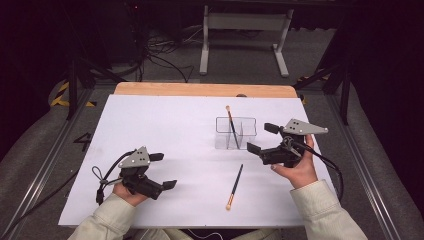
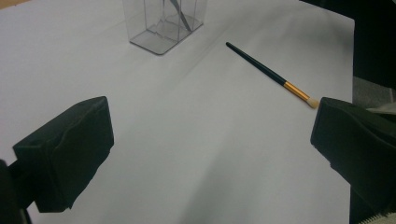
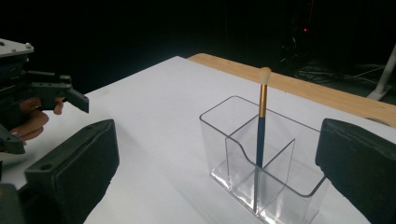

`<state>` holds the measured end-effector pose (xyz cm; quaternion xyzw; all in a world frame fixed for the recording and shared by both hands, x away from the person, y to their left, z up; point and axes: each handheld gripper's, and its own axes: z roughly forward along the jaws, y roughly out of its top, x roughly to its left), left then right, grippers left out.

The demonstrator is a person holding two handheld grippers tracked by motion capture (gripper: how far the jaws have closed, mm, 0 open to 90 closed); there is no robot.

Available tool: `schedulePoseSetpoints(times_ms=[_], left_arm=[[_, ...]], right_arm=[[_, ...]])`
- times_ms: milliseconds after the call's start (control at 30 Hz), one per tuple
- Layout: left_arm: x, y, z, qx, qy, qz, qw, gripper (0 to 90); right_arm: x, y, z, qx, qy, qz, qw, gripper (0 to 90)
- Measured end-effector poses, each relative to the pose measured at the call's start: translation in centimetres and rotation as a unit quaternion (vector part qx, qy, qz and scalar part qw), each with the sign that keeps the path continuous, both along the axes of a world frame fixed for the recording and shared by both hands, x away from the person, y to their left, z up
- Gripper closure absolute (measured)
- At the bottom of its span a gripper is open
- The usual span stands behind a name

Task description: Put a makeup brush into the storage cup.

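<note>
So here's where we're at: the clear organizer (image 1: 236, 133) sits on the white sheet (image 1: 165, 125) toward the far edge, a bit right of the middle. It's a see-through plastic box split by dividers into compartments. One brush (image 1: 232, 127) stands inside it, leaning against a divider — dark handle down, gold ferrule and pale bristles poking up above the rim. In the right gripper view we can see it resting right at the middle wall, though which compartment its tip lands in we can't quite tell.

The second brush (image 1: 234, 186) lies flat on the sheet, nearer the front edge, well apart from the organizer. Its bristle end points toward the front edge and the thin dark handle tip points back at the box.

Our right gripper (image 1: 263, 138) hovers just beside the organizer's right side, jaws spread wide with nothing between them — in its own view the box and the standing brush sit in the gap ahead, untouched.

Our left gripper (image 1: 163, 170) is over by the front left part of the sheet, well away from both brushes. Its jaws are wide apart too, holding nothing; its view looks across bare sheet at the lying brush and the organizer farther off.
</note>
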<state>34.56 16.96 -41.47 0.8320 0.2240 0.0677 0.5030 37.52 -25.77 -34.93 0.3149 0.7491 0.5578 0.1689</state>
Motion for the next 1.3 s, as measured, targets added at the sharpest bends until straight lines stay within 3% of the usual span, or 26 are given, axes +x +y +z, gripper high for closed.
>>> schedulePoseSetpoints(times_ms=[67, 267, 400, 467, 633, 800, 900, 933, 1033, 1300], left_arm=[[0.0, 0.1, 0.0, 0.001, 0.001, 0.001, 1.0, 0.0], [0.0, 0.1, 0.0, 0.003, 0.0, 0.001, 1.0, 0.0], [0.0, 0.1, 0.0, 0.004, 0.001, 0.001, 1.0, 0.0], [-0.1, 0.1, 0.0, 0.005, -0.001, 0.001, 1.0, 0.0], [-0.3, 0.4, -0.1, 0.007, -0.001, 0.005, 1.0, 0.0], [-0.5, 0.8, -0.1, 0.008, 0.0, 0.012, 0.9999, 0.0], [-0.6, 1.0, -0.2, 0.01, 0.0, 0.016, 0.9998, 0.0], [-0.6, 1.1, -0.2, 0.008, 0.001, 0.016, 0.9998, 0.0], [-0.8, 1.4, -0.2, 0.009, 0.001, 0.021, 0.9997, 0.0], [-1.1, 2.0, -0.3, 0.008, 0.001, 0.028, 0.9996, 0.0]], right_arm=[[-0.1, 0.0, 0.0, -0.005, 0.001, 0.002, 1.0, 0.0], [-0.4, 0.2, 0.3, -0.03, 0.002, 0.043, 0.9986, 3.9], [-0.5, 0.3, 0.6, -0.08, 0.007, 0.062, 0.9949, 7.1], [-0.5, 0.3, 0.7, -0.084, 0.007, 0.066, 0.9943, 7.1], [-0.6, 0.6, 1.3, -0.12, 0.005, 0.085, 0.9891, 8.1], [-0.8, 1.2, 1.5, -0.166, 0.006, 0.107, 0.9802, 8.1], [-0.8, 1.6, 1.6, -0.198, 0.002, 0.121, 0.9727, 8.1], [-0.8, 1.6, 1.6, -0.198, 0.002, 0.121, 0.9727, 8.1], [-0.7, 2.2, 1.8, -0.229, 0.004, 0.142, 0.963, 9.7], [-0.4, 3.0, 2.1, -0.272, 0.007, 0.169, 0.9473, 9.7]])
